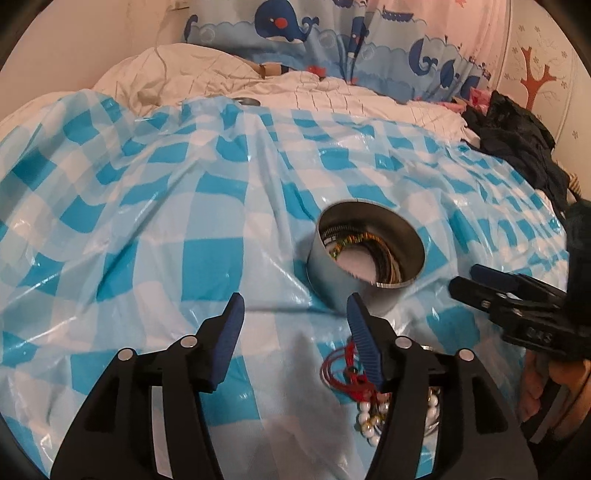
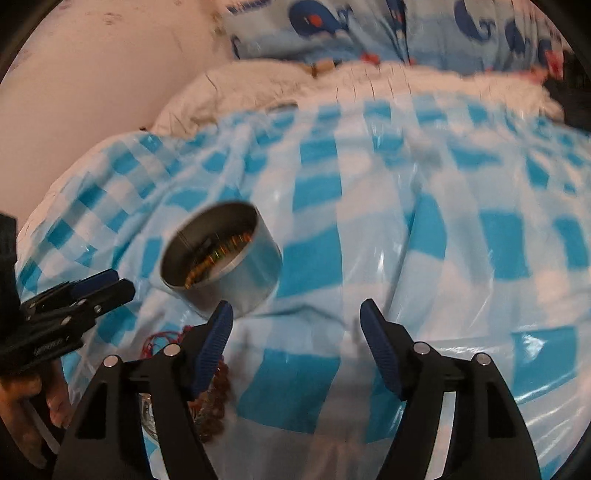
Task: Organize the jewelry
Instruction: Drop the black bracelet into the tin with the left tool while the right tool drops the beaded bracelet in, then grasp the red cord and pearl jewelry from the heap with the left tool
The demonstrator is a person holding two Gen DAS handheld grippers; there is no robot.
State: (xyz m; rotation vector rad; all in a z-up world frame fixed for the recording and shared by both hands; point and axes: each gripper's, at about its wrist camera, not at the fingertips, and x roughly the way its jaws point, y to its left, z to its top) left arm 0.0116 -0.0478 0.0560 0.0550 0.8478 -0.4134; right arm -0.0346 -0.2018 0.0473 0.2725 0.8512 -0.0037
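A round metal tin [image 1: 332, 273] [image 2: 255, 273] stands open on the checked sheet, with coiled gold and green bracelets [image 1: 354, 240] lying inside it. My left gripper [image 1: 295, 301] is open just in front of the tin with nothing between its fingers. Under its right finger lie a red cord bracelet [image 1: 338, 369] and white pearl beads [image 1: 367, 419]. My right gripper [image 2: 295, 305] is open too and empty, to the right of the tin. Beside its left finger lie the red cord [image 2: 166, 338] and a brown bead bracelet [image 2: 219, 400]. Each gripper shows in the other's view, the right gripper [image 1: 476, 282] and the left gripper [image 2: 110, 282].
A blue and white checked plastic sheet [image 1: 166, 221] covers the bed. Behind it are a white quilt [image 1: 177, 70] and a whale-pattern curtain [image 1: 295, 26]. Dark clothes [image 1: 517, 129] are heaped at the right. A small metal disc [image 1: 246, 100] lies at the sheet's far edge. A hand [image 2: 22, 413] holds the left gripper.
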